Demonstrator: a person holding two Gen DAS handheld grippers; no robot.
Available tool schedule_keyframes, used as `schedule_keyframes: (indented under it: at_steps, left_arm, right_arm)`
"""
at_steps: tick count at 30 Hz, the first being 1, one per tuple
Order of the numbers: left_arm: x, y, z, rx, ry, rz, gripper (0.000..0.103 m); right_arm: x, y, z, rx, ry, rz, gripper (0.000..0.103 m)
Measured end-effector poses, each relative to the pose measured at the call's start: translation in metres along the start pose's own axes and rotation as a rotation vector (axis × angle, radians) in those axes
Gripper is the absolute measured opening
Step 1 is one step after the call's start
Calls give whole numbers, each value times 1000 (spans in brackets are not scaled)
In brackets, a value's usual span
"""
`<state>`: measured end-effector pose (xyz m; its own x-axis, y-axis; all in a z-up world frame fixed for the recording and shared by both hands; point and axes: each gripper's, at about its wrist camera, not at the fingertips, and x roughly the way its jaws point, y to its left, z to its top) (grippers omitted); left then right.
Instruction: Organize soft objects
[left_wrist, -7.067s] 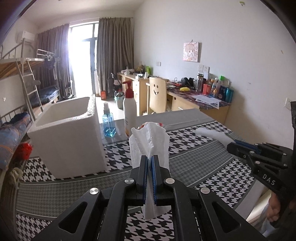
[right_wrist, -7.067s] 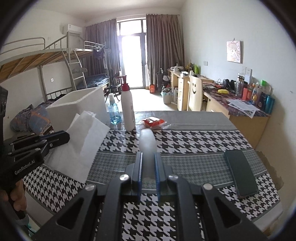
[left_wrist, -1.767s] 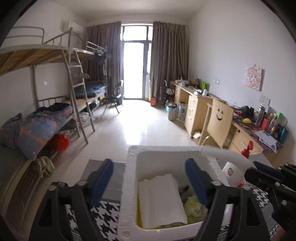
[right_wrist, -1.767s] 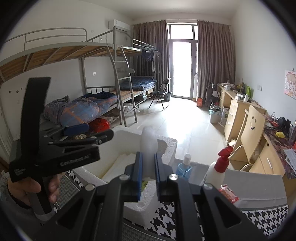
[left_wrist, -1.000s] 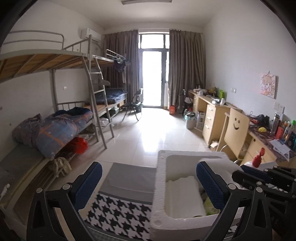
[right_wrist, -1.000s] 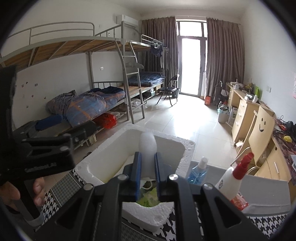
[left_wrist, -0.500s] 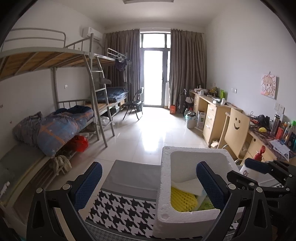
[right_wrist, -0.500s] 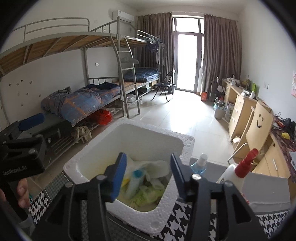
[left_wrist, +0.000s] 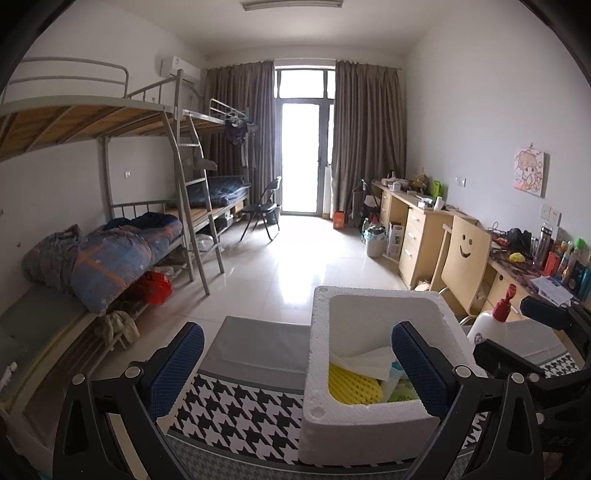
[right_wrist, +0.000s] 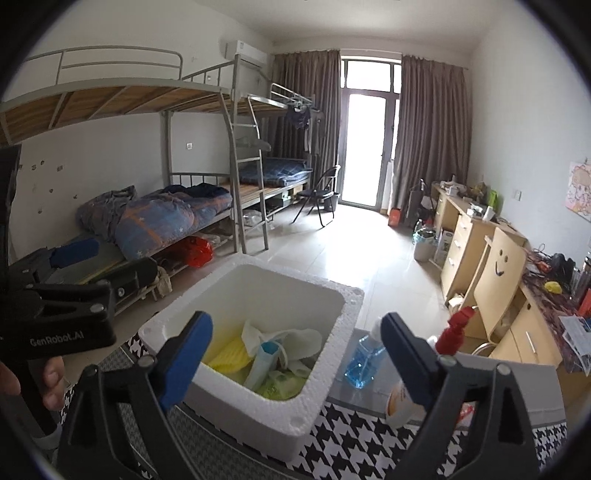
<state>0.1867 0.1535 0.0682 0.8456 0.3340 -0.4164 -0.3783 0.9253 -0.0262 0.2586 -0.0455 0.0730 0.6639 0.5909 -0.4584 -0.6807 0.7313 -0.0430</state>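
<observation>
A white foam box (right_wrist: 258, 402) stands on the houndstooth table. It holds a yellow mesh pad (right_wrist: 225, 356), crumpled white tissue (right_wrist: 291, 338), a white tube with a pale blue cap (right_wrist: 260, 367) and a green packet (right_wrist: 280, 384). My right gripper (right_wrist: 295, 354) hovers over the box's near rim; its jaws are opening, with nothing pressed between the pads. My left gripper (left_wrist: 297, 365) is open and empty, its right finger over the box (left_wrist: 317, 373), where tissue (left_wrist: 365, 363) and mesh pad (left_wrist: 351, 384) show. A hand holds it at the left of the right wrist view.
A blue spray bottle (right_wrist: 360, 363) and a white bottle with a red pump (right_wrist: 448, 339) stand just right of the box. The table edge (left_wrist: 258, 332) runs beyond it. A bunk bed (left_wrist: 110, 251) lines the left wall, desks and a wooden chair (left_wrist: 465, 258) the right.
My right gripper's jaws have spread wide and the white tube they held now lies in the box. The left gripper stays open and has hardly moved.
</observation>
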Motion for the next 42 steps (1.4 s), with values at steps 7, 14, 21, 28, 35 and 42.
schedule_keyframes:
  at_steps: [7,14,21,28,35,42]
  left_arm:
    - [-19,-5,-10,12,-5,-19,102]
    - [-44,-13,-17,27,-26,-38,102]
    - [-75,-22,-25,49,-68,-64,102]
    - [-104,-26,-39,68,-94,-71,102]
    - [-126,-28,-48,86,-107,-102,102]
    - [-148,-24,-56,64,-143,-107,102]
  right_arm:
    - [-21,1,-5,16,-10,-1,95]
    - [-47,4,-12,6,-36,-23,95]
    - [-76,6,-24,17,-61,-38,95]
    - [-106,11,-38,43,-84,-54,95]
    - [-130,11,-52,84,-116,-83,99]
    - [-148,10,-63,140,-124,-76,102]
